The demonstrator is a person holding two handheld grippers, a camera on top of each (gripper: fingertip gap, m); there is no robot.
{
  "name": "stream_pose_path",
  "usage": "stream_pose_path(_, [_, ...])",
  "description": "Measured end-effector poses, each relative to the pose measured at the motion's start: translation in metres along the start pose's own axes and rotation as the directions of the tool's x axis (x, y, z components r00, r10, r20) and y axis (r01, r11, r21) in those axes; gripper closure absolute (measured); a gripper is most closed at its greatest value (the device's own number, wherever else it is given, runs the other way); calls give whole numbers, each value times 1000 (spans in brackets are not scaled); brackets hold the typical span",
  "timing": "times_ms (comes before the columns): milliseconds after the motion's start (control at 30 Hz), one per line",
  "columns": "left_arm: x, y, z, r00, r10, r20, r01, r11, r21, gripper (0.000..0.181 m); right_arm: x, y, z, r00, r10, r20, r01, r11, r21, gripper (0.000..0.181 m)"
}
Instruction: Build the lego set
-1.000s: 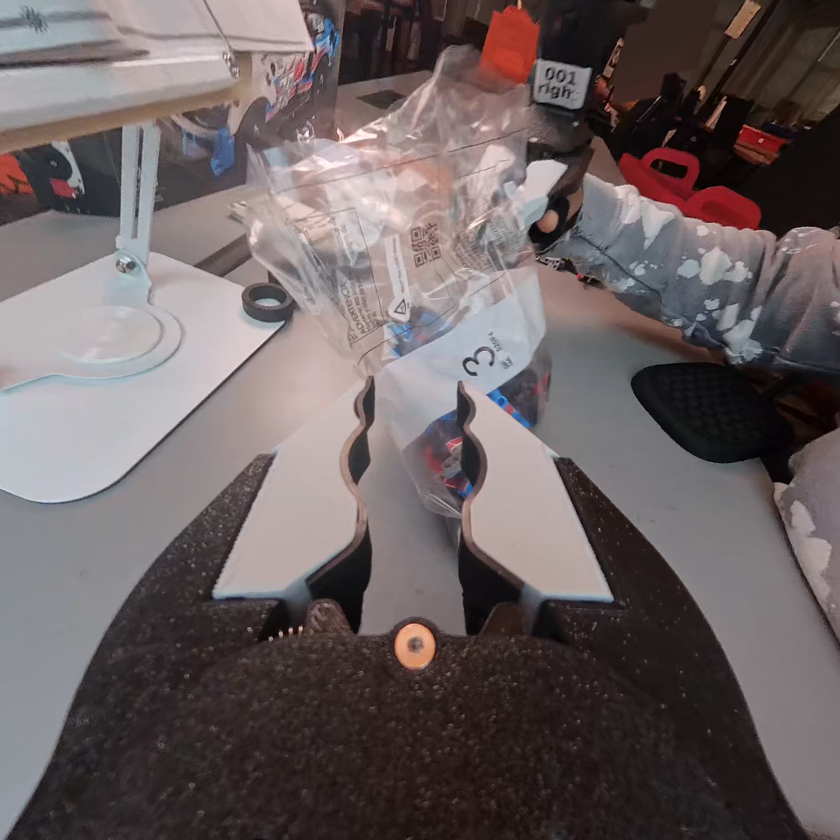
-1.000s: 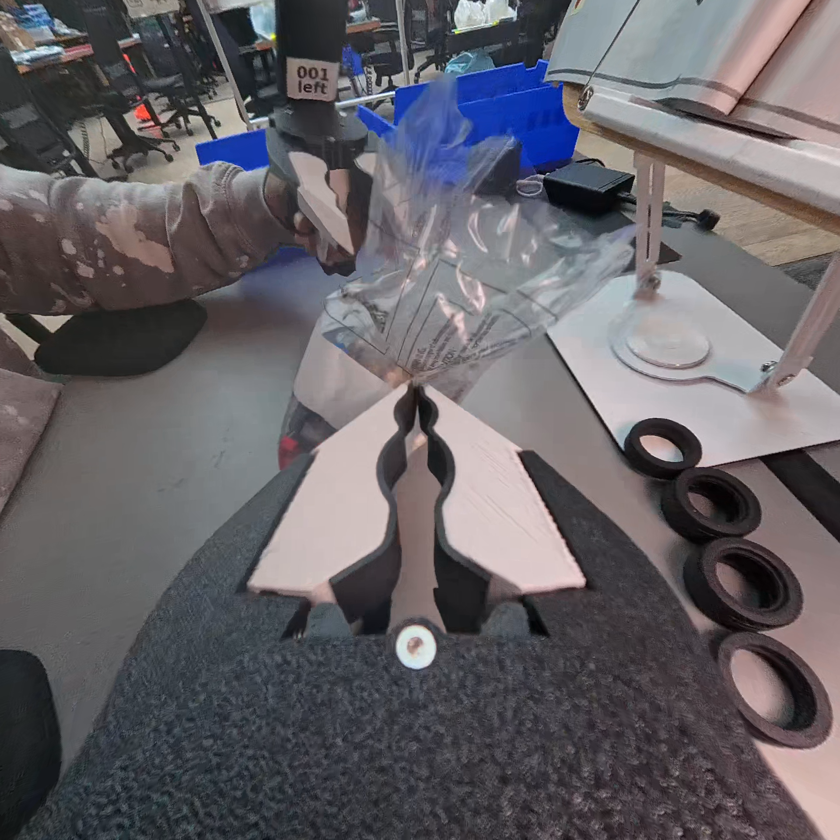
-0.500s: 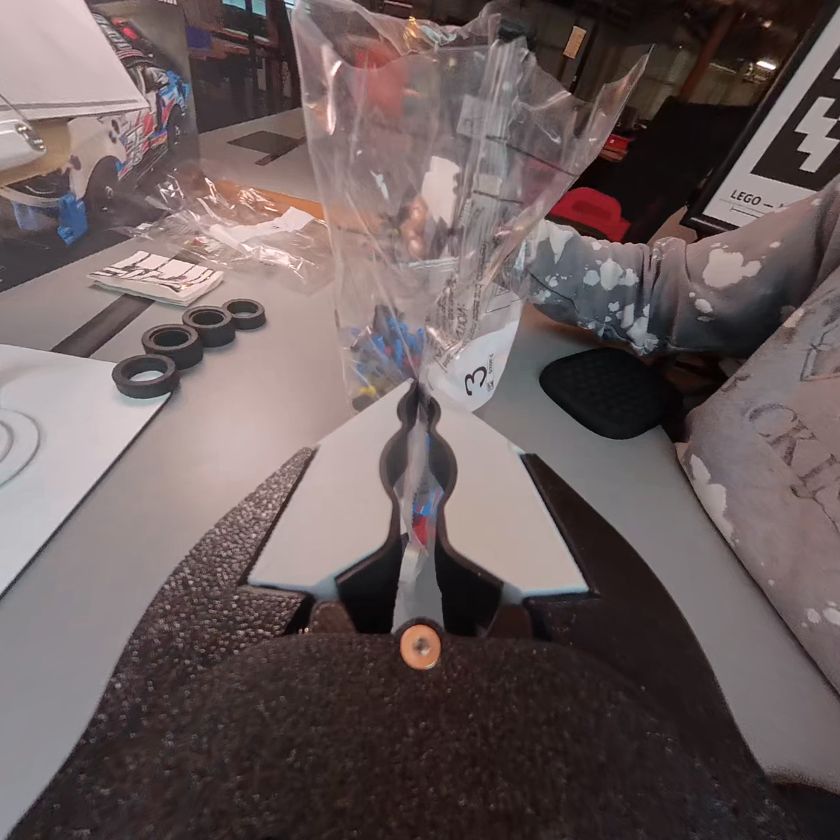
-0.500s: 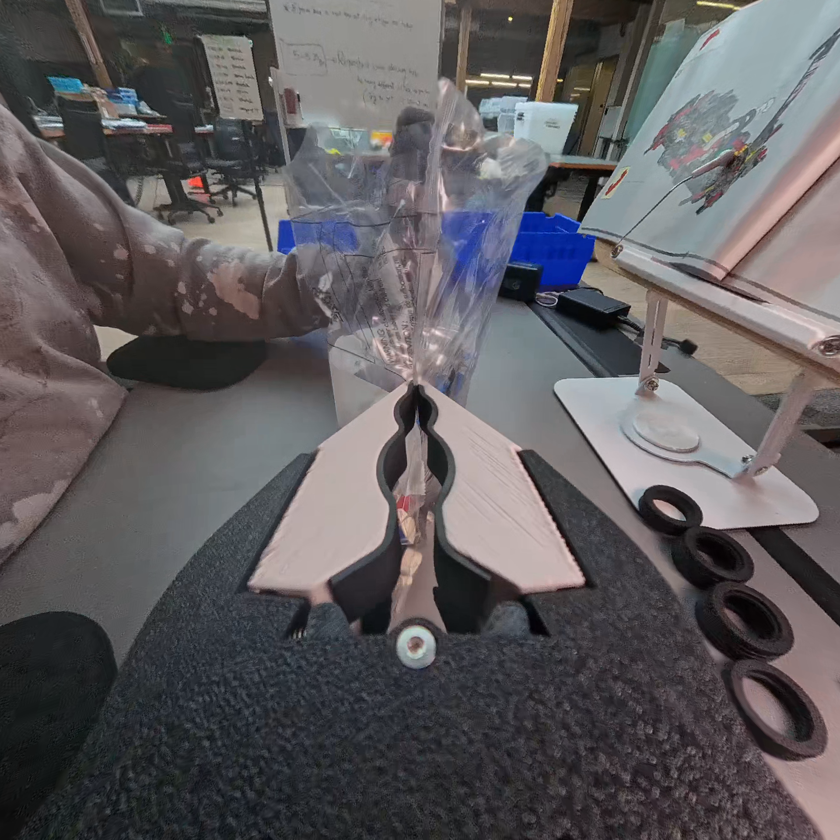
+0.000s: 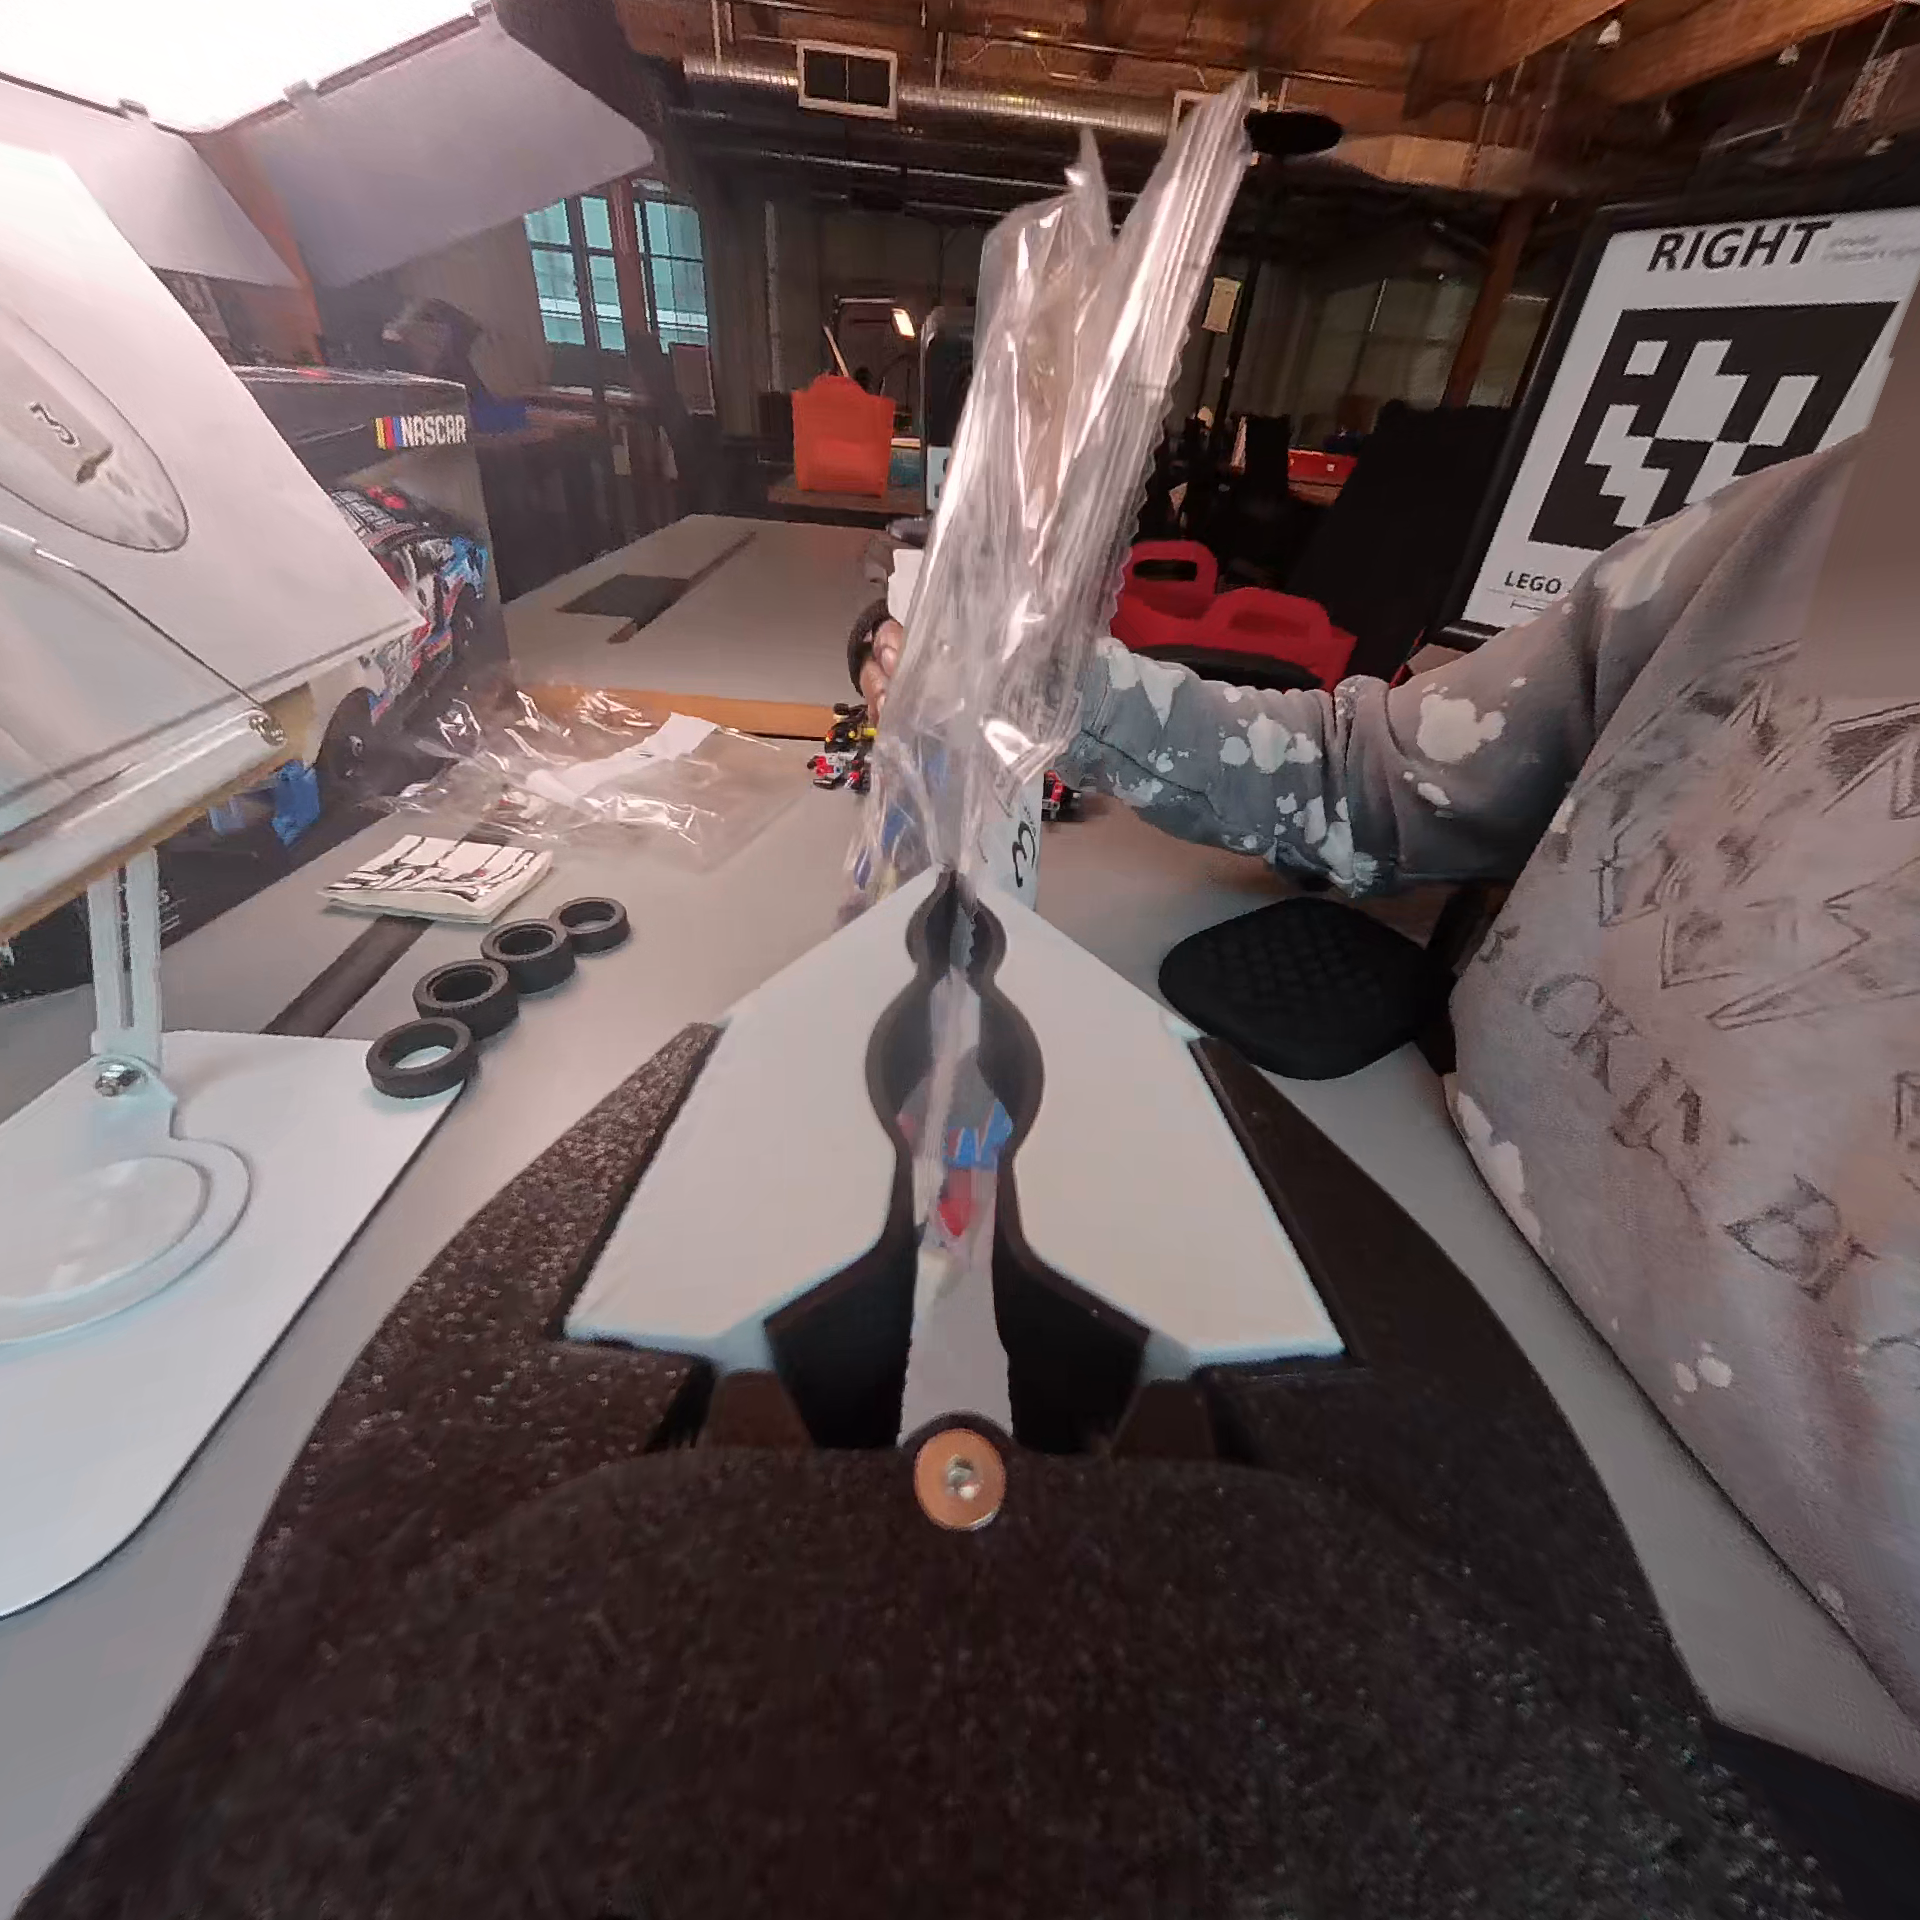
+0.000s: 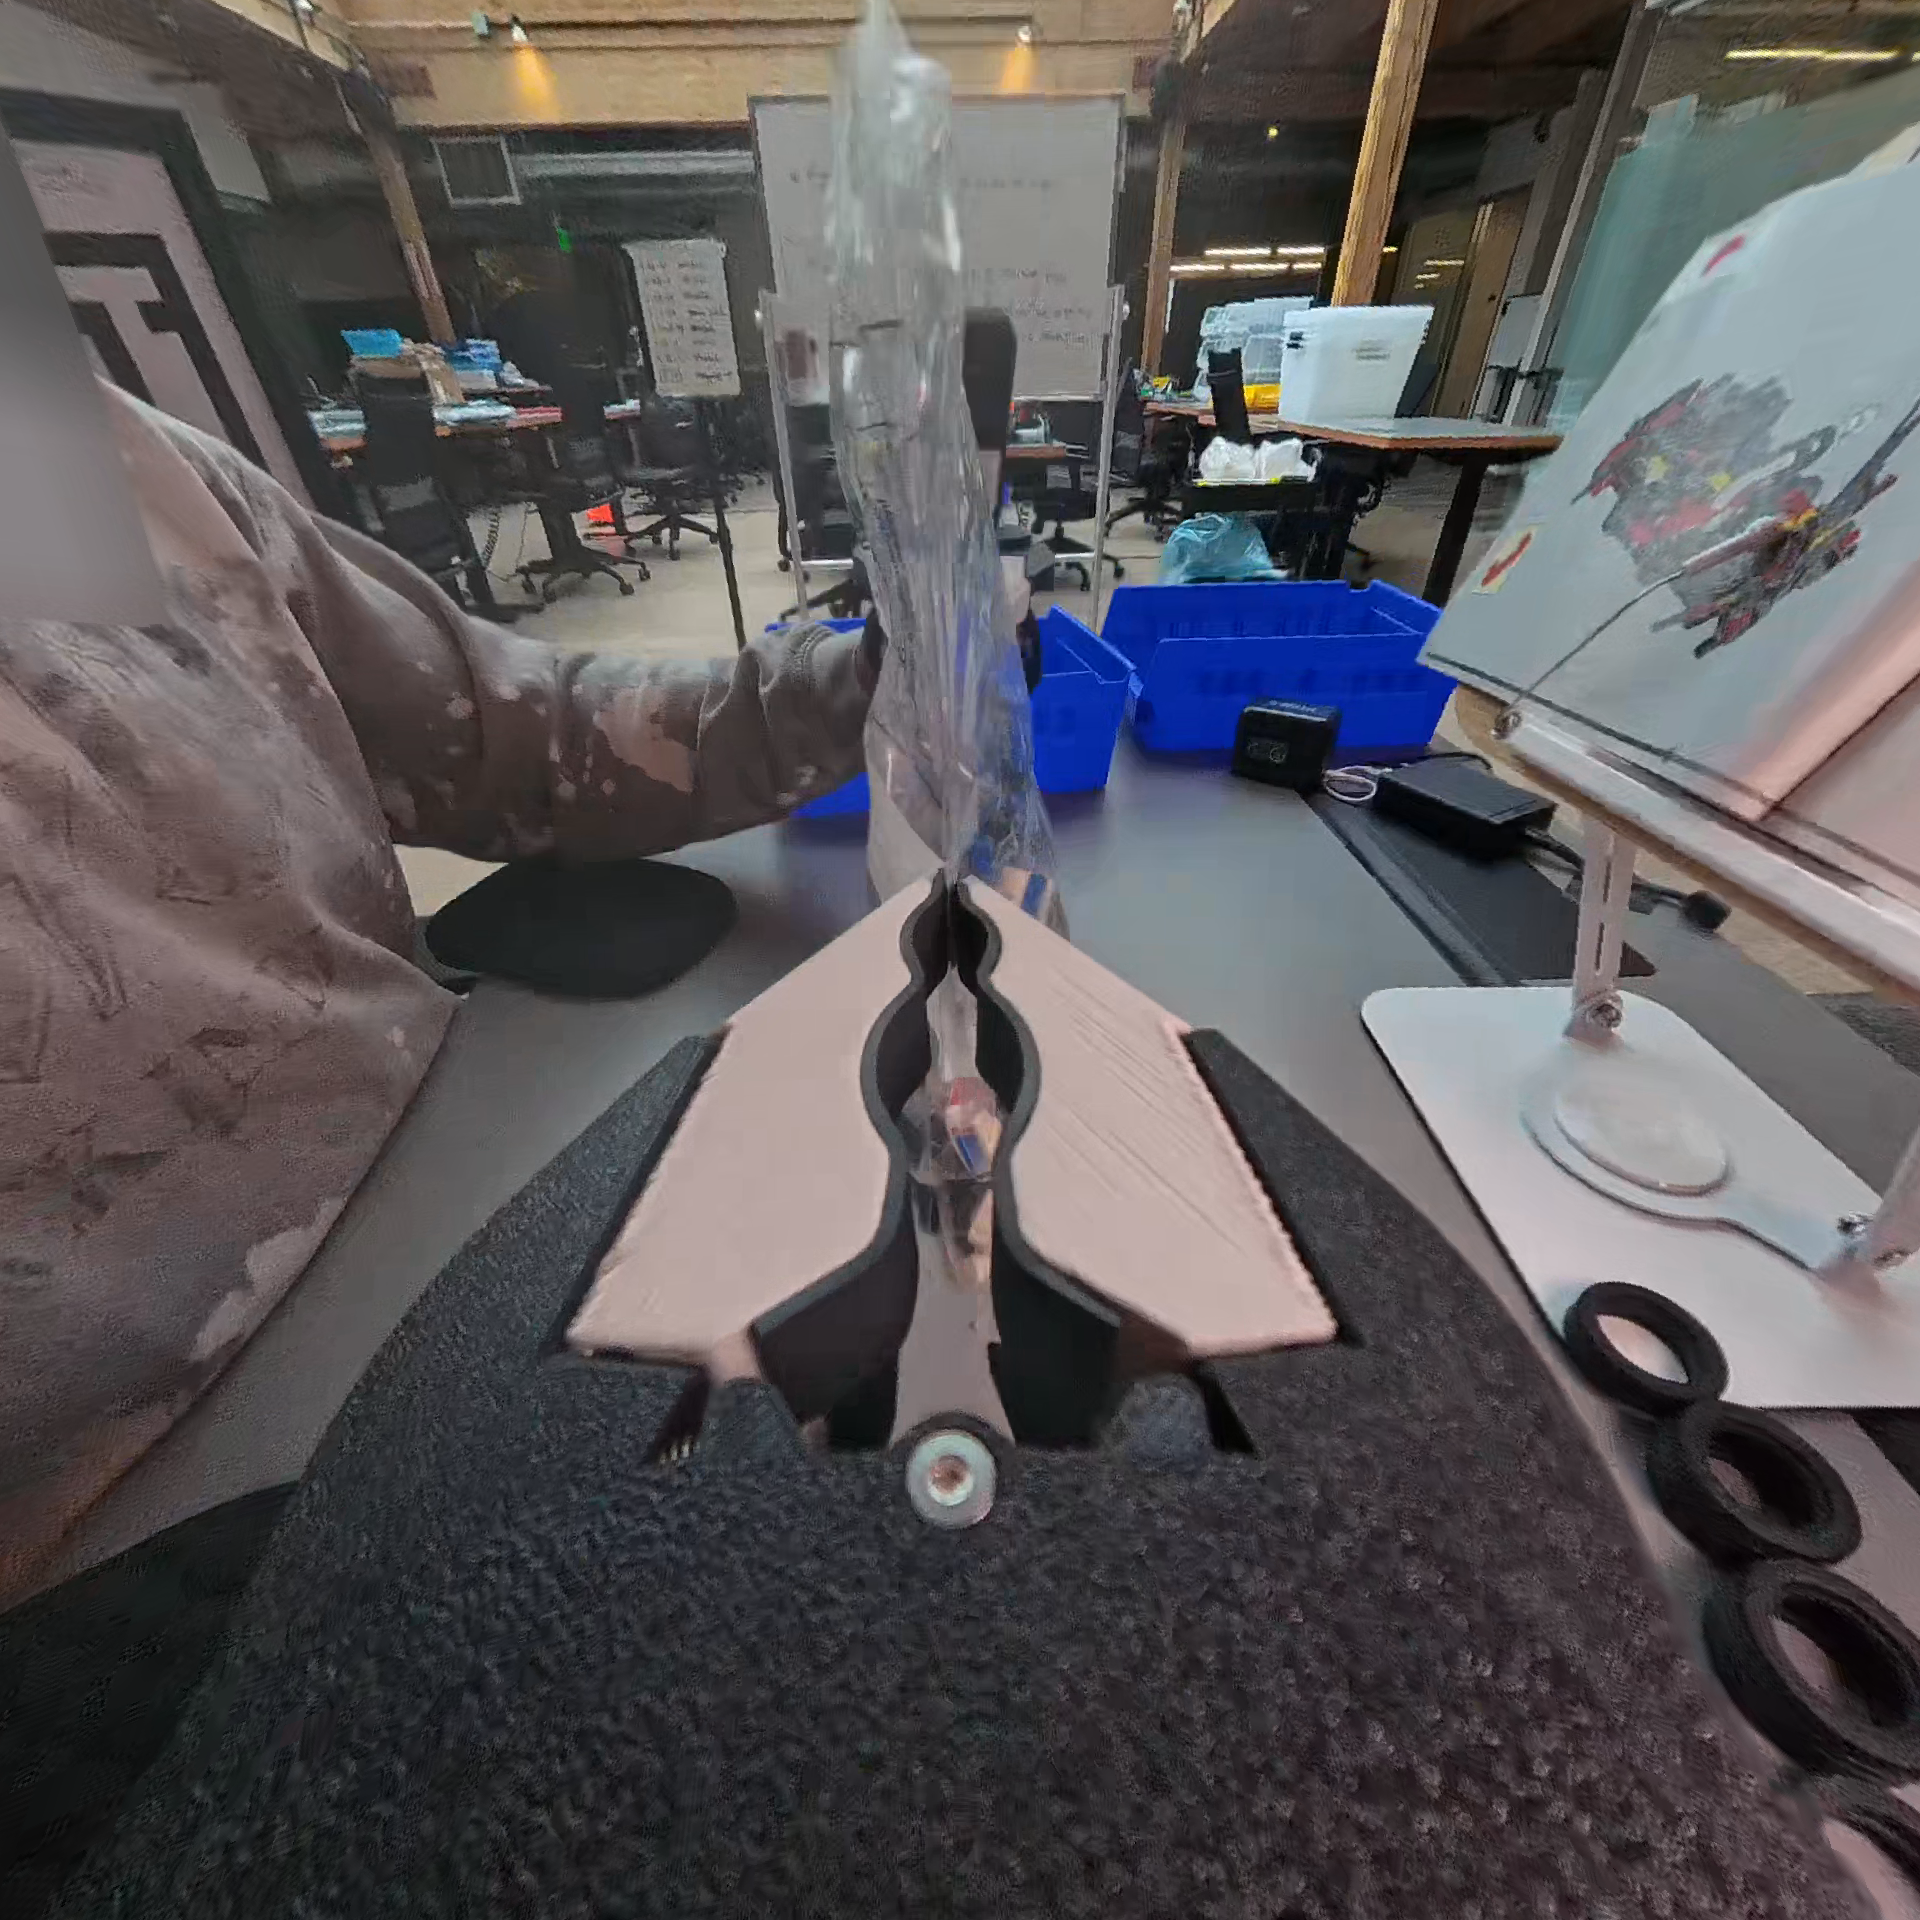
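Left claw (image 5: pixel 954 914) and right claw (image 6: pixel 951 914): each is clenched on the clear plastic bag (image 5: pixel 1023 540) of loose bricks, its film pinched at the tips and trailing back through the scalloped slot between the flat fingers (image 5: pixel 727 1174). The bag stands upright above the grey desk (image 5: pixel 644 997), between the two claws. The film is thin, limp, crinkled and probably slippery. The small hard bricks (image 5: pixel 961 1153) gather low, so the weight likely sits at the bottom while the serrated top edge stays light. Judgement: hold the empty film above the bricks, near the edge, if it is to be torn. Beyond lie four black rubber tyres (image 5: pixel 497 987), matte and ring-shaped, and a white metal book stand (image 5: pixel 125 1195) with smooth flat base.
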State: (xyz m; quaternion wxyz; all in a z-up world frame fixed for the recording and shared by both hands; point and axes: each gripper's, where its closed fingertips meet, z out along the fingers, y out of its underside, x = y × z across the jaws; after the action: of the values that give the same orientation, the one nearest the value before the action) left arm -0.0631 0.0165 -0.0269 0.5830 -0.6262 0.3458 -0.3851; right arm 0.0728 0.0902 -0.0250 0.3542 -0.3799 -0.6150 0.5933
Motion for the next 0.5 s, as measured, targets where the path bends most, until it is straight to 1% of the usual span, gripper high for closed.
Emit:
stream_pose_path(67, [-1,1,-3,999,20,29,-20,1000,-19,181,-1,-3,4,999,-33,-24,32,999,-24,181])
stream_pose_path(100, [-2,8,-5,999,18,42,-17,999,-30,181,0,3,6,999,-26,-34,25,999,-35,181])
stream_pose_path(133, [-5,21,-6,998,7,59,-4,999,-51,175,-1,17,8,1000,-2,-29,0,998,-58,178])
stream_pose_path(200, [-9,49,-5,996,-48,80,55,995,-80,147,-1,53,13,996,87,-19,-89,991,-97,155])
stream_pose_path(267, [-10,71,2,993,-70,95,81,990,-119,137,-3,86,21,990,142,-18,-143,979,-146,152])
stream_pose_path(300, [-8,75,6,994,-65,90,76,989,-130,137,-2,91,24,990,138,-28,-141,979,-146,154])
stream_pose_path(333, [-7,76,10,995,-56,83,68,987,-148,143,-2,92,26,990,136,-25,-138,980,-147,166])
stream_pose_path(367, [-9,78,13,995,-38,96,55,982,-179,155,-3,89,27,992,121,-21,-123,981,-152,174])
stream_pose_path(400, [-15,78,14,991,-12,134,39,978,-203,175,0,86,27,995,98,-36,-103,981,-167,180])
stream_pose_path(433, [-16,76,14,992,6,130,24,975,-223,181,1,82,26,996,80,-42,-87,980,-178,181])
stream_pose_path(500, [-14,59,10,992,6,128,22,976,-217,181,0,65,21,996,80,-36,-85,983,-160,181])
